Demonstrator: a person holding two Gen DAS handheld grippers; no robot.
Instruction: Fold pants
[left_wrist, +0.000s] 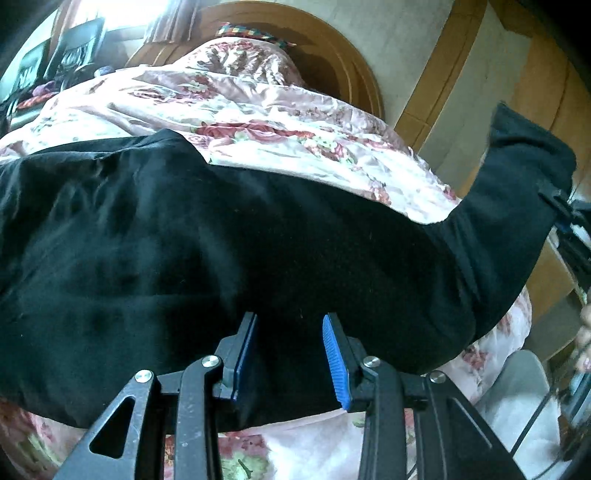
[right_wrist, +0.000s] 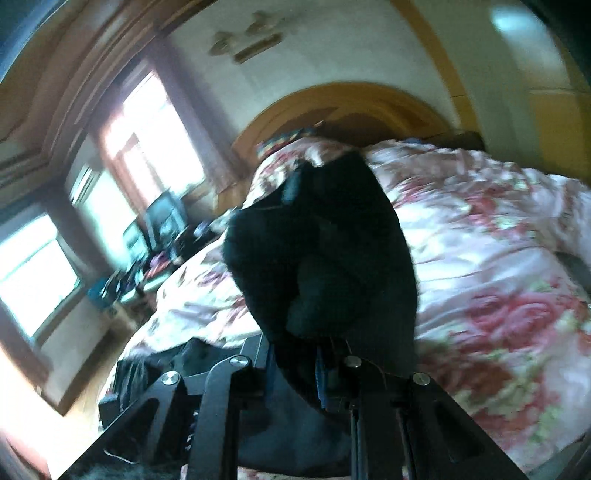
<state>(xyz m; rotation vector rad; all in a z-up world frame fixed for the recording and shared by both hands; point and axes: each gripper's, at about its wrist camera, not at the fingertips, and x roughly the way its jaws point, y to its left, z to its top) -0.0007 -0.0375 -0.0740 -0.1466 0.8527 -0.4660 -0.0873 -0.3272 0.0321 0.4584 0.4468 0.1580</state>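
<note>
pants: one pair, black (left_wrist: 229, 240), spread flat on the floral bedspread (left_wrist: 280, 122); one end lifted off it on the side away from the window
landmark: wooden headboard (left_wrist: 343, 62); pants lie across the bed at the end far from it
left gripper: (left_wrist: 290, 360) held over the near edge of the pants, on the side away from the headboard
left jaws: apart, blue pads (left_wrist: 334, 354) parted, dark cloth seen between them; whether the pads press on cloth cannot be told
right gripper: (right_wrist: 295, 363) raised, a bunch of black cloth draped up and over it toward the headboard
right jaws: drawn together, clamped on the lifted end of the pants (right_wrist: 321, 251)
why lifted: end judged raised so it can be carried over the flat part for a fold
why left low: judged placed to steady or pin the flat part while the other end is carried
count grippers: two
count pants: one
count bedspreads: one
count windows: several bright panes (right_wrist: 155, 133) left of the headboard, blurred
other clutter: dark items beside the bed under the window, too blurred to name
</note>
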